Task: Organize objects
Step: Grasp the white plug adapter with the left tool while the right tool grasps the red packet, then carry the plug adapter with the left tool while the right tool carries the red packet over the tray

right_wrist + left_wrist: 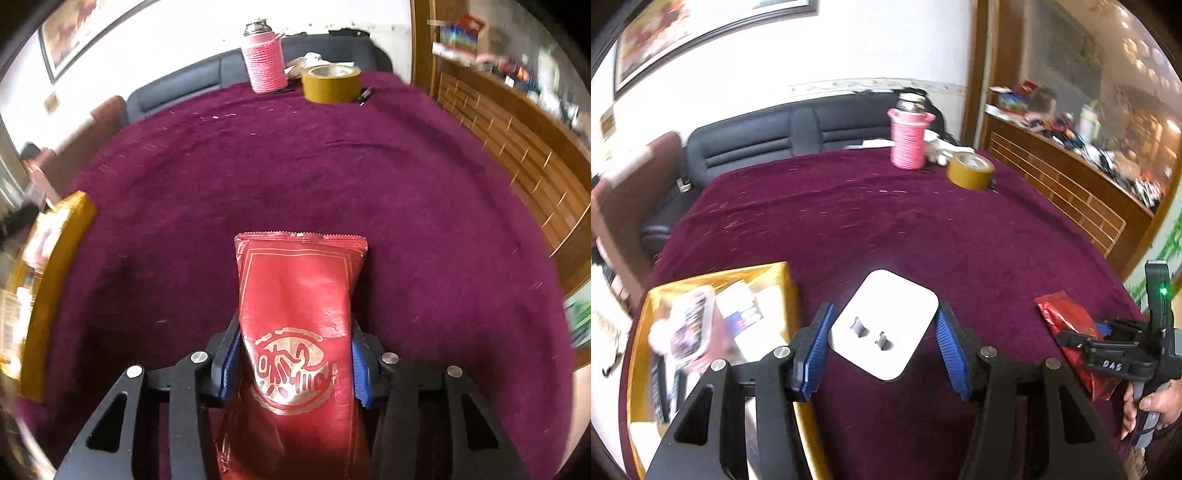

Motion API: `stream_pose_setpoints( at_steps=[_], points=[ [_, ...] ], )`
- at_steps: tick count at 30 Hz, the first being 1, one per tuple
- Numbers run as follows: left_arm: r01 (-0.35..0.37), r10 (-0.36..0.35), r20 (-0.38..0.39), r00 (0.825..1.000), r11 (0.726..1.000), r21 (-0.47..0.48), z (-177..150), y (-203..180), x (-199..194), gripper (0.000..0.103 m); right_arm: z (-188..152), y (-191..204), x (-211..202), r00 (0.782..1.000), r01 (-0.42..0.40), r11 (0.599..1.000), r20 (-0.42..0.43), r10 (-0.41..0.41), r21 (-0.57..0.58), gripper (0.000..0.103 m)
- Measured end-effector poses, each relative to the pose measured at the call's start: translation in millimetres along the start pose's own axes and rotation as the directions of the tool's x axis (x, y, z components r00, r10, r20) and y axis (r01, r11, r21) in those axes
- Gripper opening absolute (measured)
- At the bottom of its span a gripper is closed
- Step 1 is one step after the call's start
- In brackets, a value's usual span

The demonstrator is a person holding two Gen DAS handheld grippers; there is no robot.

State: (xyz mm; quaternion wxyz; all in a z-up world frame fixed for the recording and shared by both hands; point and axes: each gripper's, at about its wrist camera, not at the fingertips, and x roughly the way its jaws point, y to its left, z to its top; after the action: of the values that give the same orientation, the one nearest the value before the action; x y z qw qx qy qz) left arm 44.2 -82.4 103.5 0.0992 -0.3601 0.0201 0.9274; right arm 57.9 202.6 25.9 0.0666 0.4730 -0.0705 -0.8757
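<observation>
A round table under a plum-coloured cloth (886,229) fills both views, with a dark sofa (757,136) behind it, far ahead of both grippers. Low to the left of the left gripper (884,345) sits a gold box (779,280), open-topped and already holding several items too blurred to name. Well ahead of both tools, at the table's far edge, stand a bottle in a pink knitted sleeve (265,62) and, just beside it, a roll of brown tape (330,84).

The right gripper (295,363) is clamped on a red foil packet (299,314): its blue pads press into the packet's sides, and the foil narrows where they squeeze. Most of the packet sticks out ahead of the pads.

The left gripper has a white plug adapter (884,328) between its blue pads, prongs facing the camera. The pads flank its edges, but with the blur I cannot tell whether they press on it or merely straddle it.

My judgement of the risks: the foil is slick and the packet soft, so it may slide or sag out of the pinch on the way to the box. The adapter's smooth rounded edges could let it twist or drop if the grip is only partial. Both hands heading for the same box may collide.
</observation>
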Motion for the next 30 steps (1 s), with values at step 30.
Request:
stream_pose_setpoints(
  at_steps=[30],
  points=[
    [-0.270,0.257,-0.083,0.963,0.931,-0.247,-32.4,197.4,-17.9,0.054,8.5,312.7,31.0,0.882,-0.454,0.872,-0.228,0.411,-0.181,0.053]
  ],
)
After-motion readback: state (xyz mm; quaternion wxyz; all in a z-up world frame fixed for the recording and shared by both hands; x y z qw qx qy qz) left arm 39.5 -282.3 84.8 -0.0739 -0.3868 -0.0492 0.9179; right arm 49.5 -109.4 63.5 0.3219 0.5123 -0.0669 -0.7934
